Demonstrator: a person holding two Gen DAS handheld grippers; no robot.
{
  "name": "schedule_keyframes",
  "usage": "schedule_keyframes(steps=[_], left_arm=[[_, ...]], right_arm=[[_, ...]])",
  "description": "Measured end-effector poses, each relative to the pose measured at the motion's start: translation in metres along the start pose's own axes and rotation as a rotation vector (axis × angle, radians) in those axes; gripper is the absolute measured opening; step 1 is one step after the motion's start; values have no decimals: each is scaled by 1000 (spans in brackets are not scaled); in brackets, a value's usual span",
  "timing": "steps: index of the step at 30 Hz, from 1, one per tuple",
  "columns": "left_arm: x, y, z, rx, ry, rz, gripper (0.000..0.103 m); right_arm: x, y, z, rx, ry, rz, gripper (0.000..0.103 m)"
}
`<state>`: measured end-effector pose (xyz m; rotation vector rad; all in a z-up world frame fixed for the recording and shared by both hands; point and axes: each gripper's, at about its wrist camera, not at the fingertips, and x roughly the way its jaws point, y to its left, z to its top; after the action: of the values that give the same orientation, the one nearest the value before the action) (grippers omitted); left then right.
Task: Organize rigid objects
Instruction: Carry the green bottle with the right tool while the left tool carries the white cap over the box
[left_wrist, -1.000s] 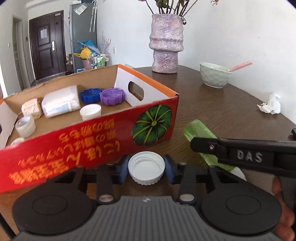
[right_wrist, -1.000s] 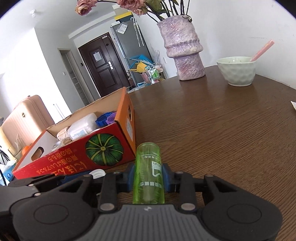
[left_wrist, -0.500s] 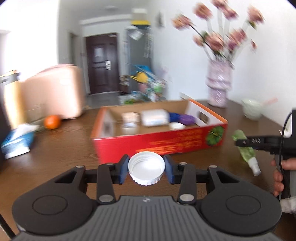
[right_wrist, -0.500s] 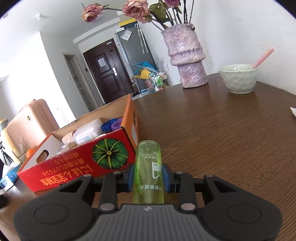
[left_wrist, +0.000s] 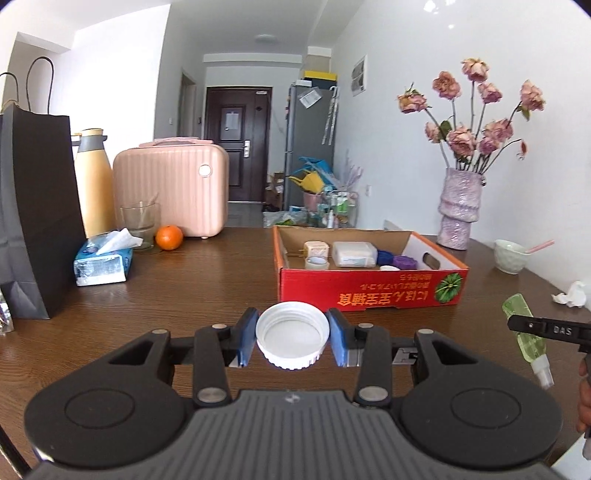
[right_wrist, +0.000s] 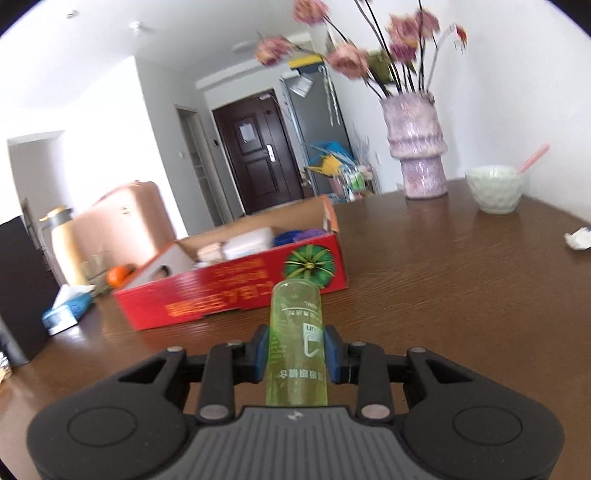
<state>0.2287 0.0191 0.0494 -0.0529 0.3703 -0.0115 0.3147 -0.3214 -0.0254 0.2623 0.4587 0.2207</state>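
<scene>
Both tools were loaded, nothing released. Left gripper (left_wrist: 291, 341) was clamped on a white cap (left_wrist: 292, 335), open side facing the camera, blue pads pressing its rim from both sides, held above the table (left_wrist: 207, 288) in front of the box. Right gripper (right_wrist: 296, 352) was clenched on a green spray bottle (right_wrist: 296, 339), body pointing forward between the pads; from the left wrist view the same bottle (left_wrist: 526, 332) showed its white nozzle end hanging down toward the person's hand. The red cardboard box (left_wrist: 369, 295) sat on the table, well ahead of both tools, neither item over it. Inside it already: a beige block (left_wrist: 316, 249), a roll of clear tape (left_wrist: 317, 263), a white rectangular container (left_wrist: 354, 254), a blue cap (left_wrist: 385, 256), a purple cap (left_wrist: 405, 262) and a small white cap (left_wrist: 389, 268) near the front wall. My read: the sort was well underway, with several pieces boxed and two more in transit. Left to do: carry cap and bottle over the box wall and drop them in free floor space, which looked available on the left side. Right wrist view was motion-blurred, so box contents there weren't readable in detail. Tissue pack (left_wrist: 103, 260), orange (left_wrist: 169, 237), bowl (left_wrist: 511, 256) and vase (left_wrist: 459, 208) looked like household clutter, probably not part of the sort.
</scene>
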Motion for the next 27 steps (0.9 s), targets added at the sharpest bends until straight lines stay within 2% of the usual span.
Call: schedule_keyframes(steps=[5,8,13,17,23,27], left_arm=[[-12,5,-4,-17,-32,-66,41],[-24,0,-6,23,-71,-71,41],[-31,1,-1,35,-114,-113,41],[-21,2,18,39,-142,-156,41],[40,-4,77,42,-134,-254,41],[115,-8,109,0,-40,-302,41]], right_arm=[[-57,28,-3,-61,-64,-23,30],[-80,42,-3,-98,-92,-36,30],[-97,55,2,-118,-111,-59,30],[-90,63,14,-145,-122,-52,30],[-53,72,63,-223,-150,5,30],[1,71,112,-257,-120,44,30]])
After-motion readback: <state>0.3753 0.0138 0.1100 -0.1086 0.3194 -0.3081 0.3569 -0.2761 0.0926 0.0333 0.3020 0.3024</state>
